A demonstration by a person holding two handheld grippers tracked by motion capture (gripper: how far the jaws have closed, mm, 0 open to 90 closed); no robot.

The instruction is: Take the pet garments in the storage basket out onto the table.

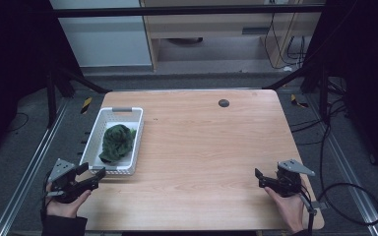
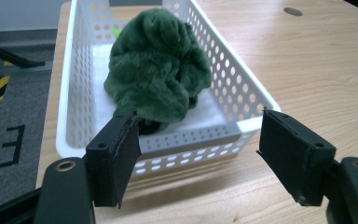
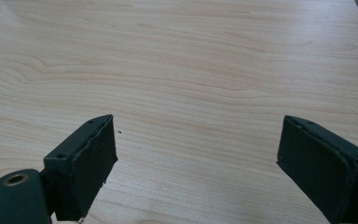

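a: a white perforated basket [image 1: 137,129] sits at the left edge of a wooden table [image 1: 211,147], long side running away from the person, with a green plush cloth [image 1: 116,142] bunched inside it.

b: and the left gripper [image 1: 100,172]?

a: just off the basket's near end, raised a little above the tabletop. in the left gripper view its jaws stand wide apart with nothing between them, framing the basket's near wall [image 2: 186,140]; the cloth [image 2: 156,70] lies beyond that wall, heaped higher than the rim.

b: why is it held there?

a: it looks like the stance of a hand working that basket. aimed straight down its length, the jaws could pass over the low near wall onto the heap. that is a reading, not something shown.

b: the right gripper [image 1: 259,177]?

a: parked near the table's front right corner, well apart from the basket. its jaws are also spread wide and empty, over bare wood grain [image 3: 191,70].

b: room to move?

a: plenty. the middle and right of the table are bare apart from a small dark round cap [image 1: 223,103] near the far edge. the tight spots are the basket's walls close around the cloth, and the table's left edge just beside the basket.
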